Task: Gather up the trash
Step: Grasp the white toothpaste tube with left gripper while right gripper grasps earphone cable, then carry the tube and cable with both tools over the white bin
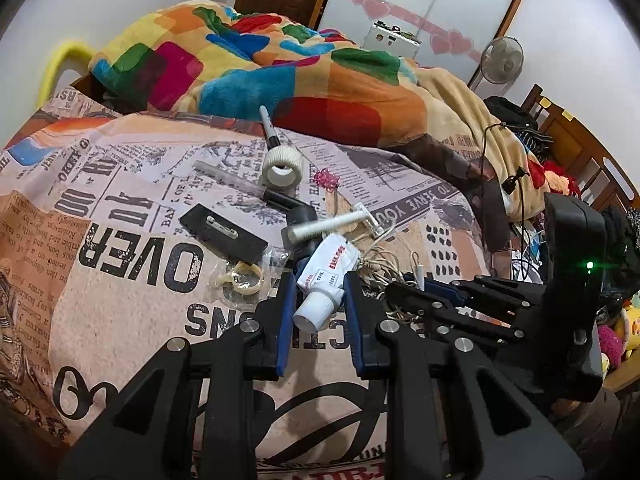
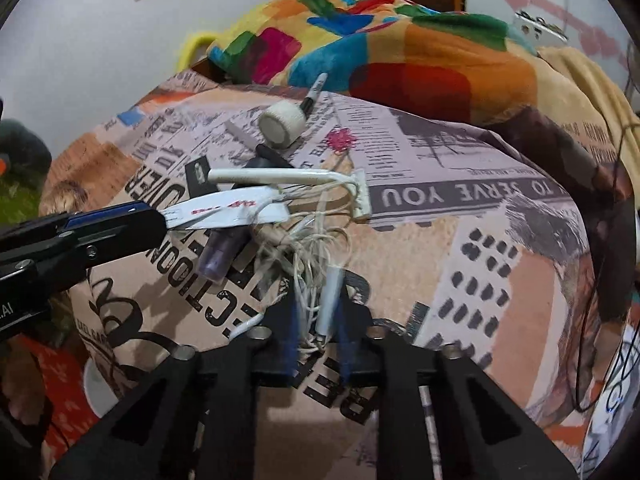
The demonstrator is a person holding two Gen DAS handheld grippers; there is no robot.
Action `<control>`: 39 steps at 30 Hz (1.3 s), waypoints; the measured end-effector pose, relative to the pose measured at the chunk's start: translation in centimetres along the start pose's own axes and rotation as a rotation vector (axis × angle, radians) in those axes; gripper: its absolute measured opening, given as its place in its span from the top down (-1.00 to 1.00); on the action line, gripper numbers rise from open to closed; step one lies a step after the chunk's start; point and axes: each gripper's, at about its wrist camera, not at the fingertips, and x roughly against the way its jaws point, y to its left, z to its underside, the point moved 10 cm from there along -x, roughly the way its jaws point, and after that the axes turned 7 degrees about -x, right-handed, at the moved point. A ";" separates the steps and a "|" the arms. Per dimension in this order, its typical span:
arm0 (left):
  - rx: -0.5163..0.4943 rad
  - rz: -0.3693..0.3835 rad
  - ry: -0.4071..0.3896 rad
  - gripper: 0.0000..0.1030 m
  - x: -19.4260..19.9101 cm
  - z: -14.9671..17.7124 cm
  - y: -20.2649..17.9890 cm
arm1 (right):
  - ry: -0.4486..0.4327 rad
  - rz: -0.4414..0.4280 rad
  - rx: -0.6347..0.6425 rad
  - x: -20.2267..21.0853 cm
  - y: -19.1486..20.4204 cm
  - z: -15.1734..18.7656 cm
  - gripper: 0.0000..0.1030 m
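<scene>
Left gripper (image 1: 318,292) closed on the white tube (image 1: 326,276), which lay on the newsprint bedcover (image 1: 120,300) just in front of the white razor (image 1: 340,222). Right gripper (image 2: 318,316) closed around a tangle of cream cord (image 2: 316,248) and a pale pen-like stick (image 2: 330,300), just right of the tube. Gauze roll (image 1: 280,164), black marker (image 1: 268,124) and black card (image 1: 224,232) lay beyond the razor.

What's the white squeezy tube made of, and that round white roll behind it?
The white squeezy tube with red print looks like soft, slightly glossy plastic: its flat end is crimped and its ribbed cap looks hard. The round off-white roll looks like woven cloth tape, matte, with a fuzzy ribbed rim.
</scene>
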 end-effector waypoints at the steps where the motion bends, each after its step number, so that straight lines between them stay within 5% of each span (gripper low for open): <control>1: -0.003 0.000 -0.002 0.55 0.2 -0.1 -0.2 | -0.002 0.002 -0.008 0.3 -0.1 0.0 0.79; 19: -0.037 -0.051 -0.112 0.57 9.6 -3.4 -3.1 | -0.100 0.041 -0.058 9.5 -0.6 -1.3 0.80; 39: -0.004 -0.169 -0.288 0.57 26.3 -2.4 -4.4 | -0.313 -0.054 0.015 23.3 7.5 -3.1 0.80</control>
